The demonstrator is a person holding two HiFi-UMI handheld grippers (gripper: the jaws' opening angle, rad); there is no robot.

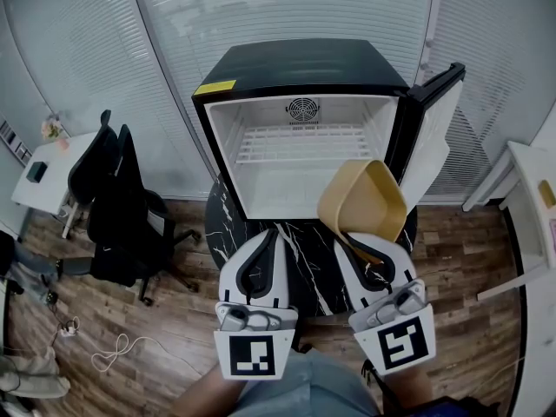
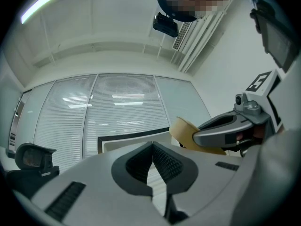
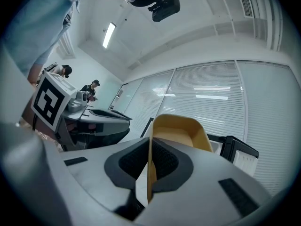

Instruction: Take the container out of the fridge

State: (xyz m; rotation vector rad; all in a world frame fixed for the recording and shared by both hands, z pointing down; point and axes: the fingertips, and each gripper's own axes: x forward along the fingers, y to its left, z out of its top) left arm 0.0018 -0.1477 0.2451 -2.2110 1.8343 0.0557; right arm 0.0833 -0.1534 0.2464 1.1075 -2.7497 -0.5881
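Container (image 1: 365,200) clear of fridge (image 1: 304,68), gripped on the right

The left gripper (image 1: 263,233) was carried empty, jaws closed together. The fridge was seen bare inside. In front of its opening, above the dark table (image 1: 304,263), the container was held tilted, its thin wall pinched between the nearly closed jaws of the right gripper (image 1: 349,238); the door (image 1: 432,120) was seen open further right. Setting down was judged to remain, the table lying straight below that nearer gripper.
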